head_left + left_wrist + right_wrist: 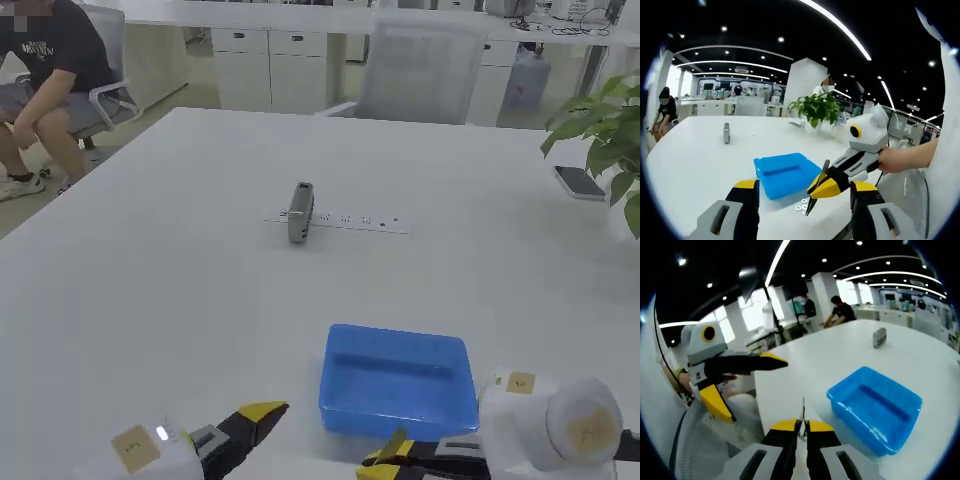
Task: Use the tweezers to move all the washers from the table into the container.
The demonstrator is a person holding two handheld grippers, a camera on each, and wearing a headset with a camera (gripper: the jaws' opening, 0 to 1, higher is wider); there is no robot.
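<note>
We're looking down on the white table (pixel 180 300), and the blue container (pixel 398 412) sits near its close edge, right between our two tools. The left gripper (pixel 248 428) comes in at the bottom left with its yellow-tipped jaws spread wide apart and nothing between them. The right gripper view confirms that gap from the side.

Over to the right gripper (pixel 801 426): its jaws are pressed together, pinching the tweezers (pixel 803 411), whose thin shaft pokes straight out ahead of the tips. From the left gripper view we get the best angle. The tweezers slant down toward the tabletop, and their point hangs close over a small cluster of washers (pixel 802 204). We can't tell from here whether the tip is touching one.

Those washers lie on the bare table, just beside the container's near wall and outside it. The container stands flat, open side up.

Farther back, a grey block (pixel 300 212) stands mid-table on a row of inset sockets, well apart from the work. A dark phone (pixel 580 182) lies near the far right edge beside a leafy plant (pixel 608 125), and a person sits on a chair at the far left.
</note>
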